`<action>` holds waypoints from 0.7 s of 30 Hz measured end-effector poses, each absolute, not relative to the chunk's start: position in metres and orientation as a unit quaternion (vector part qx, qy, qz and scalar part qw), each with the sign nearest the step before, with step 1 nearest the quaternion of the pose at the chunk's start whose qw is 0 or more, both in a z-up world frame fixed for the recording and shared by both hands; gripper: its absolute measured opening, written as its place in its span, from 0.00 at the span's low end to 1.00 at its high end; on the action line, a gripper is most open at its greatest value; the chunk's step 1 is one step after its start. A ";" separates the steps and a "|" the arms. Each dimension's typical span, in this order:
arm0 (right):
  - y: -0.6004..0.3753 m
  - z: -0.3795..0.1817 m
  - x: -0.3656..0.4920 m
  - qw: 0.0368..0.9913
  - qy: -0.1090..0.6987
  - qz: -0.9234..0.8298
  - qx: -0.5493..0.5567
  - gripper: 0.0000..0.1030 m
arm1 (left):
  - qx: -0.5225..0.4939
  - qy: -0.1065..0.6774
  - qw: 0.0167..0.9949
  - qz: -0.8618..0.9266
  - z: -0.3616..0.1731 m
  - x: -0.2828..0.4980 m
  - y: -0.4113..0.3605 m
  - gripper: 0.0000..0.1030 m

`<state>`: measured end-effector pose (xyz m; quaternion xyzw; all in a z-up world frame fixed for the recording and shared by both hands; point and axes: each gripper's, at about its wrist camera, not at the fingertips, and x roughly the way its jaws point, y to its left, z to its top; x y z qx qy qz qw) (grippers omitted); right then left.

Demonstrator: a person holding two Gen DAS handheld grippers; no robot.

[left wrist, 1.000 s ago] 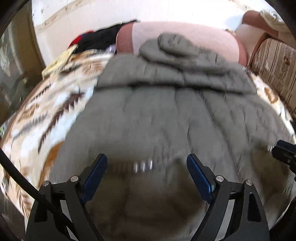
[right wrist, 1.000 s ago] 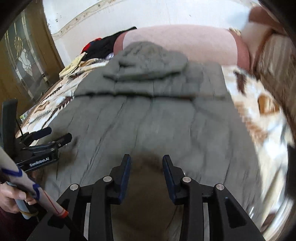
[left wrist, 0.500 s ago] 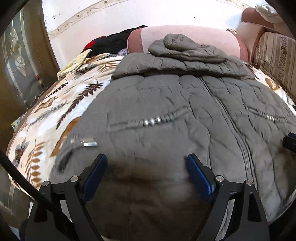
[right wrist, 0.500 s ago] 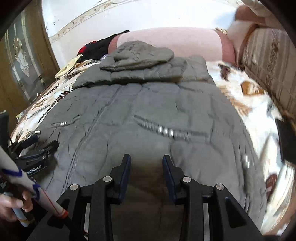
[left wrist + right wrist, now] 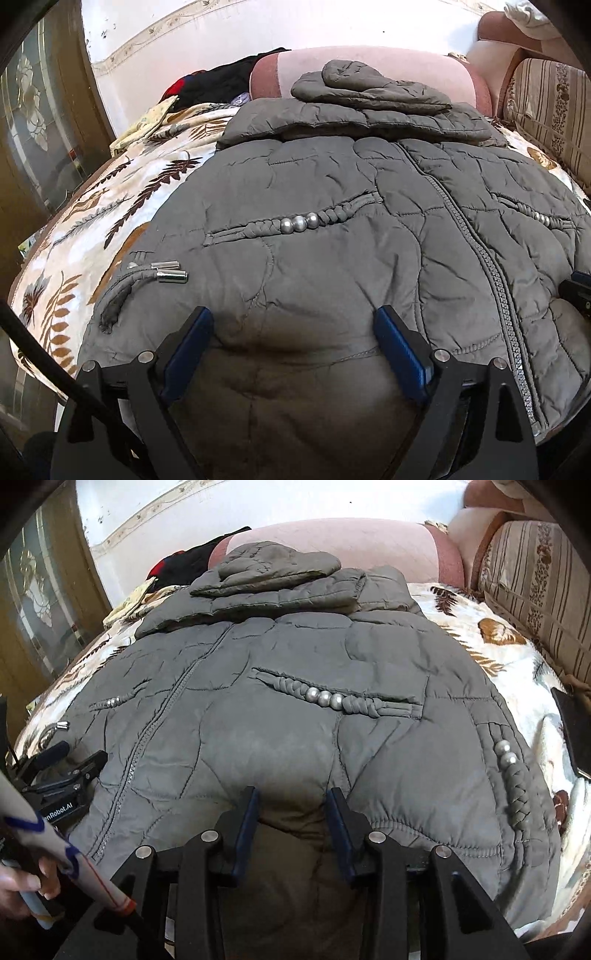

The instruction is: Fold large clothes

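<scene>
A grey quilted jacket (image 5: 332, 240) lies front up on the bed, zipped, with its hood (image 5: 369, 88) folded at the far end. My left gripper (image 5: 293, 321) is open wide over the near hem on the left side, beside the drawstring ends (image 5: 168, 270). My right gripper (image 5: 291, 797) hovers over the hem right of the zip (image 5: 147, 738). Its jaws are opening, with a bulge of jacket fabric (image 5: 295, 720) between them that the pads do not press. The left gripper (image 5: 74, 771) also shows at the left edge of the right wrist view.
A leaf-patterned bed cover (image 5: 110, 206) lies under the jacket. A pink bolster (image 5: 406, 62) and dark clothes (image 5: 221, 81) sit at the far end. A striped sofa back (image 5: 535, 590) borders the right side, with a dark flat object (image 5: 576, 731) near it. A hand (image 5: 22, 878) holds the left tool.
Both grippers moved back toward the near hem and sank a little, so pockets and drawstring ends came into view. The right jaws stand slightly wider.
</scene>
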<state>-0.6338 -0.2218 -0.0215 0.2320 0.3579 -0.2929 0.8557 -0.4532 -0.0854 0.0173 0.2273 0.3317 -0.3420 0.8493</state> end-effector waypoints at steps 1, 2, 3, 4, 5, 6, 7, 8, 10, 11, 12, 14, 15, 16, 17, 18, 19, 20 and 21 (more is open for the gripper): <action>-0.222 -0.022 -0.634 0.856 0.357 -0.293 0.231 0.41 | 0.227 0.331 0.849 -0.342 0.017 -0.453 -0.085 0.87; -0.221 -0.022 -0.634 0.856 0.357 -0.293 0.231 0.41 | 0.227 0.331 0.849 -0.343 0.018 -0.453 -0.085 0.87; -0.221 -0.022 -0.634 0.856 0.357 -0.293 0.231 0.41 | 0.228 0.331 0.849 -0.343 0.017 -0.453 -0.085 0.87; -0.221 -0.022 -0.634 0.857 0.357 -0.293 0.230 0.41 | 0.228 0.330 0.849 -0.343 0.017 -0.453 -0.086 0.87; -0.221 -0.022 -0.634 0.857 0.357 -0.292 0.228 0.41 | 0.228 0.331 0.850 -0.342 0.018 -0.453 -0.085 0.87; -0.220 -0.022 -0.635 0.858 0.356 -0.292 0.226 0.41 | 0.228 0.330 0.850 -0.342 0.017 -0.454 -0.086 0.87; -0.220 -0.022 -0.635 0.859 0.355 -0.292 0.225 0.41 | 0.227 0.328 0.850 -0.343 0.017 -0.454 -0.086 0.87; -0.219 -0.023 -0.635 0.860 0.354 -0.291 0.223 0.41 | 0.228 0.326 0.851 -0.344 0.016 -0.454 -0.086 0.87; -0.218 -0.024 -0.636 0.863 0.351 -0.290 0.219 0.42 | 0.229 0.322 0.852 -0.345 0.015 -0.454 -0.087 0.87; -0.217 -0.024 -0.636 0.864 0.350 -0.291 0.217 0.42 | 0.229 0.320 0.852 -0.345 0.015 -0.455 -0.086 0.87; -0.217 -0.025 -0.636 0.865 0.349 -0.290 0.214 0.42 | 0.229 0.319 0.852 -0.346 0.015 -0.455 -0.087 0.87; -0.216 -0.025 -0.636 0.867 0.347 -0.289 0.209 0.42 | 0.228 0.317 0.852 -0.348 0.014 -0.455 -0.086 0.87; -0.216 -0.025 -0.636 0.869 0.345 -0.288 0.208 0.42 | 0.228 0.316 0.853 -0.348 0.015 -0.455 -0.086 0.87; -0.216 -0.026 -0.637 0.869 0.344 -0.288 0.207 0.42 | 0.228 0.315 0.853 -0.348 0.014 -0.455 -0.086 0.88; -0.216 -0.026 -0.637 0.870 0.343 -0.287 0.207 0.42 | 0.227 0.314 0.854 -0.348 0.014 -0.454 -0.086 0.88; -0.216 -0.026 -0.637 0.871 0.342 -0.286 0.206 0.42 | 0.226 0.314 0.854 -0.349 0.014 -0.454 -0.086 0.88; -0.216 -0.026 -0.638 0.871 0.342 -0.285 0.205 0.42 | 0.225 0.314 0.853 -0.350 0.014 -0.454 -0.085 0.88; -0.216 -0.026 -0.638 0.872 0.342 -0.285 0.205 0.43 | 0.223 0.314 0.853 -0.352 0.014 -0.453 -0.084 0.88; -0.216 -0.026 -0.639 0.872 0.343 -0.283 0.206 0.43 | 0.220 0.318 0.852 -0.355 0.015 -0.452 -0.083 0.88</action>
